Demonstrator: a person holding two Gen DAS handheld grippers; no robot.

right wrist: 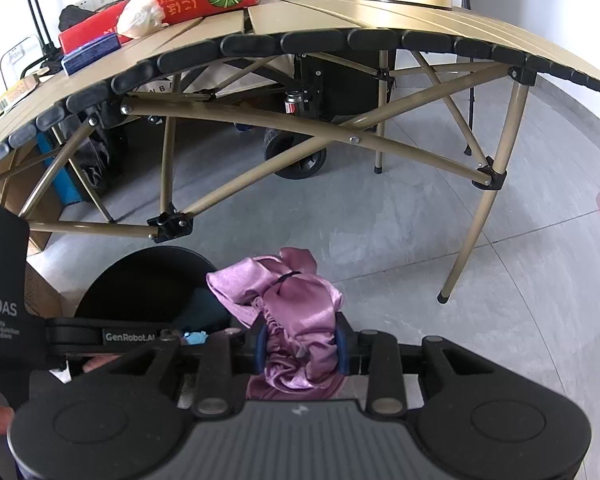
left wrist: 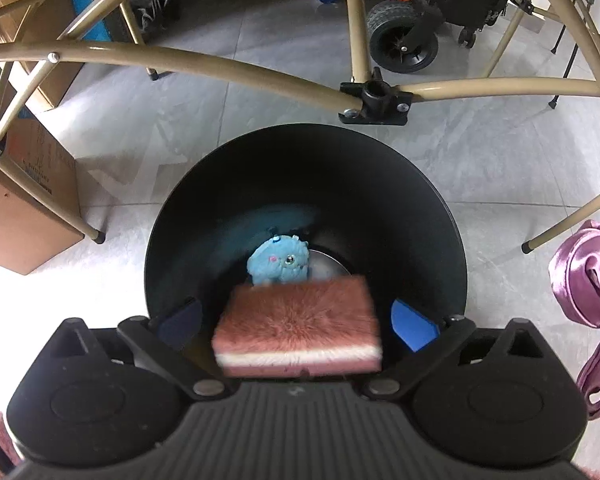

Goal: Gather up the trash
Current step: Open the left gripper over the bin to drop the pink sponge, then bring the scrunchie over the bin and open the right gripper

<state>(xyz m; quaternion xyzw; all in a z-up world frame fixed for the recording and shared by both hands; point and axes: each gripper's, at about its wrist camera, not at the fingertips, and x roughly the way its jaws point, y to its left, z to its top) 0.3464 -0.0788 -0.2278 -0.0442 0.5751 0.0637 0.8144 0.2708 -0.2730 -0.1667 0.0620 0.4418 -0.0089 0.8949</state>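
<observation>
Trash over the black bin

Left tongs (left wrist: 296, 320) spread, a blurred pink furry block (left wrist: 298, 334) loose between them above the bin (left wrist: 400, 200), where a blue toy (left wrist: 278, 260) lies; right tongs (right wrist: 300, 350) pinch crumpled purple satin cloth (right wrist: 292, 304) beside the bin.

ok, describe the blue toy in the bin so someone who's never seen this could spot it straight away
Start at the round black bin on the grey tiled floor, just in front of the folding table's tan legs. Look down to its bottom: the small light-blue fuzzy toy lies there, just beyond the pink furry block between the open left gripper's fingers. It is the only blue, face-bearing thing in the bin.
</observation>
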